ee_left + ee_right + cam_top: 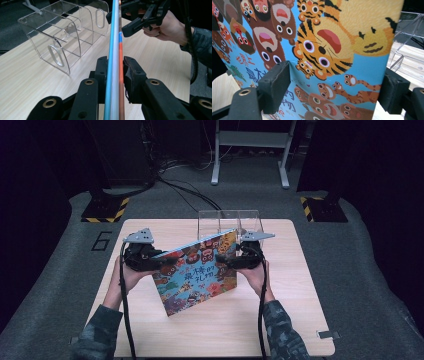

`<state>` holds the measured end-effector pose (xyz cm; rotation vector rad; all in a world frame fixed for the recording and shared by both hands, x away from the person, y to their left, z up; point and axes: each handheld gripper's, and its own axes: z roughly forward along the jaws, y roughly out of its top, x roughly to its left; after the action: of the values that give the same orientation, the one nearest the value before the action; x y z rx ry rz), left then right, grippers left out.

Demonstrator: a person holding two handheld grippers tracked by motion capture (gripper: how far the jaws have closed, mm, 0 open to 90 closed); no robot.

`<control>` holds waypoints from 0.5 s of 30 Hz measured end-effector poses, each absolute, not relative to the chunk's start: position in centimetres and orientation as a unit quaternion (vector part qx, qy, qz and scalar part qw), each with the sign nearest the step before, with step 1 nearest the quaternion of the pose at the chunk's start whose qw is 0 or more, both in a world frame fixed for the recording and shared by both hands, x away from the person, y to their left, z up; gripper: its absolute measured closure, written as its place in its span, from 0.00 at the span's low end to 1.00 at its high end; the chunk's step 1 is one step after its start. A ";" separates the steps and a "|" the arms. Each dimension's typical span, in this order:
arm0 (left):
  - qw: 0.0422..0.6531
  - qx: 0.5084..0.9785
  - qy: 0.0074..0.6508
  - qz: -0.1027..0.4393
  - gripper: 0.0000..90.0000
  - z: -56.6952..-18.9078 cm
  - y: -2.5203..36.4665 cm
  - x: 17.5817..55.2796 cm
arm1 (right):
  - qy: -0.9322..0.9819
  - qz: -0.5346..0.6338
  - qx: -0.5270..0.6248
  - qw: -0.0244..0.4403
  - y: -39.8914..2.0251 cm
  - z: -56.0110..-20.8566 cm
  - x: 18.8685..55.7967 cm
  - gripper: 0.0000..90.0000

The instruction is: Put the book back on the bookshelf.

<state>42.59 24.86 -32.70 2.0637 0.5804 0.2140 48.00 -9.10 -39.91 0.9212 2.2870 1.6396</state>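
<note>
Table: pale wood tabletop [240, 320], grey carpet around it, dark room beyond.
Book: colourful picture book [197, 270], tilted up off the table between both grippers.
Left gripper [115, 70]: jaws pinched on the book's edge.
Right gripper [332, 87]: jaws wide; the book's cover stands between them, touching the left pad.
Rack: clear acrylic rack [230, 222], beyond the jaws, at the table's far edge.
Floor: black-and-yellow striped stand bases [104, 209], cables, a grey metal frame behind.
</note>
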 end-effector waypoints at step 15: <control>0.426 0.872 0.231 0.072 0.82 -32.1 23.4 43.3 | 0.772 0.551 0.304 0.090 -8.7 -39.9 48.0 0.22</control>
<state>43.33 23.42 -32.09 2.1789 0.5779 0.1799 47.96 -8.72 -39.90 0.9037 2.2945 1.6387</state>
